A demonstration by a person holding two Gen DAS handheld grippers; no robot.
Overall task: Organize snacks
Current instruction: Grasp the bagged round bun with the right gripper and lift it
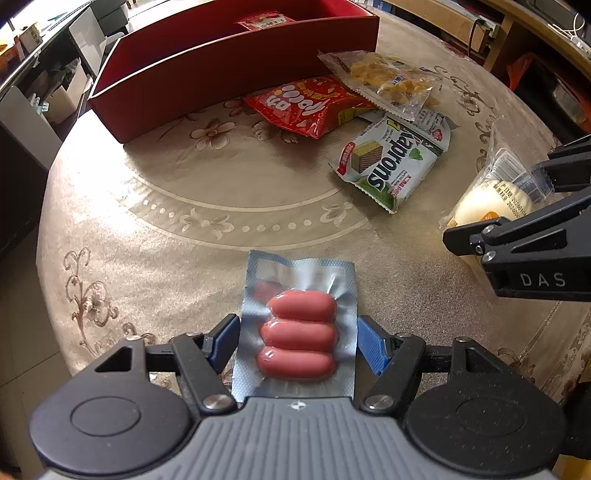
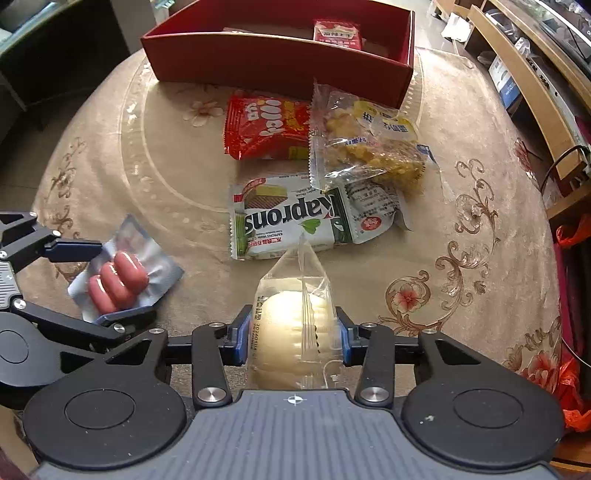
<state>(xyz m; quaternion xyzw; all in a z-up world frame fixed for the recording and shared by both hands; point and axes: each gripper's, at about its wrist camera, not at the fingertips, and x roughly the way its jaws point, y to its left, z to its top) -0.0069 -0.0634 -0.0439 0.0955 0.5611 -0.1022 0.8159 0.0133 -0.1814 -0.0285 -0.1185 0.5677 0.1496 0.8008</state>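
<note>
A blue vacuum pack of three pink sausages lies on the tablecloth between the blue pads of my left gripper, which press on its two side edges. The right wrist view shows that pack at the left, inside the left gripper. My right gripper is shut on a clear packet with a pale bun, pads against both sides. In the left wrist view the bun packet sits at the right edge. A red box stands at the back.
Between the grippers and the box lie a red snack bag, a clear bag of yellow pieces and a green-white Kaprons wafer pack. A small red packet lies inside the box. Shelves and furniture ring the round table.
</note>
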